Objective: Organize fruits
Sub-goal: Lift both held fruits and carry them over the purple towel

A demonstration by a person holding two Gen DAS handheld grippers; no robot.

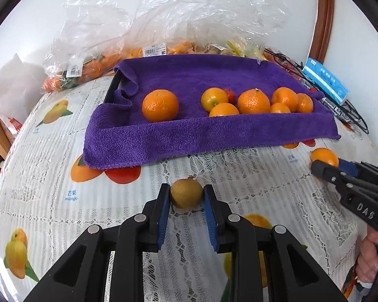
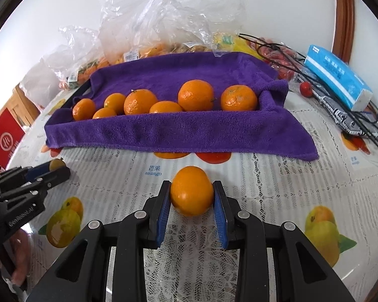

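Left gripper (image 1: 186,196) clamping a small round brownish-green fruit (image 1: 186,196) between its blue pads, right gripper (image 2: 192,196) clamping a smooth round orange (image 2: 191,191), both sitting on the fruit-printed tablecloth (image 1: 50,151), just before the purple towel-lined tray (image 1: 189,130).

Home dining table (image 1: 50,151): fruit-print cloth, grocery bags (image 1: 93,32).

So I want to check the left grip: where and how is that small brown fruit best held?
Across its widest middle, coming in low and level from the near side. The brown fruit is small and round, resting on the tablecloth, and the left gripper already has one pad on each flank there.
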